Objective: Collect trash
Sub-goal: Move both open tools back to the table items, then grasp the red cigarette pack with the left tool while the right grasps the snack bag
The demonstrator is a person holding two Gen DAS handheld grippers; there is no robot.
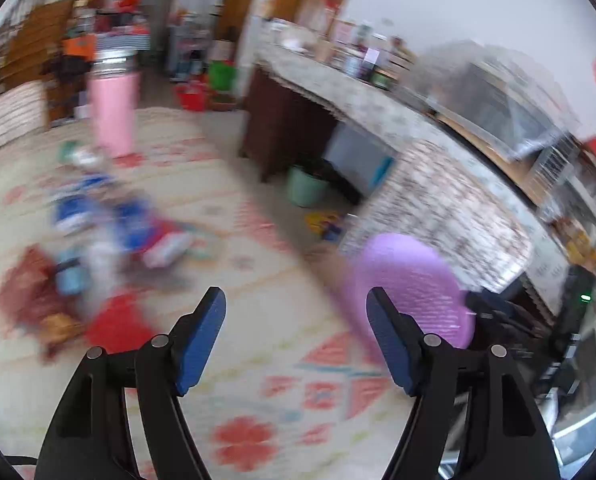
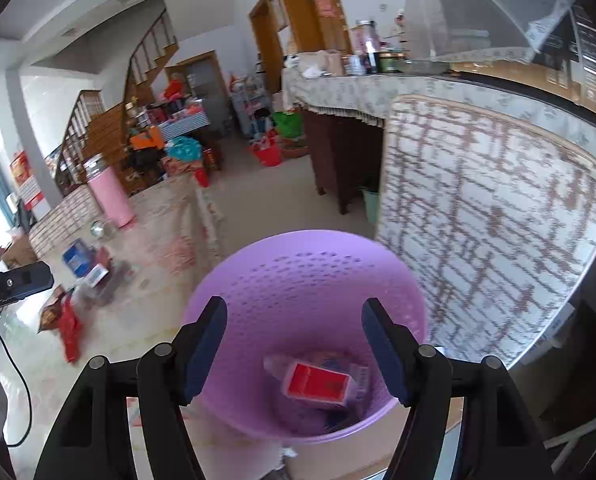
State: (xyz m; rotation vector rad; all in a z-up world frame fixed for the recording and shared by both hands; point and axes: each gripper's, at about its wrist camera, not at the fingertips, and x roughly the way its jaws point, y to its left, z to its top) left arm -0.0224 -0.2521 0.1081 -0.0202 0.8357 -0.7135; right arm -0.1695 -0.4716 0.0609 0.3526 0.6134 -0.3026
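- Trash (image 1: 110, 240), a blurred heap of blue, red and white wrappers, lies on the patterned cloth (image 1: 234, 360) at far left, near a pink tumbler (image 1: 112, 116).
- Left gripper (image 1: 296, 344) hangs over the cloth, jaws apart, nothing between them.
- Purple basket (image 2: 310, 280) stands to the right; a red box (image 2: 316, 382) lies inside.
- Right gripper (image 2: 294, 348) hovers above the basket, jaws spread and empty.
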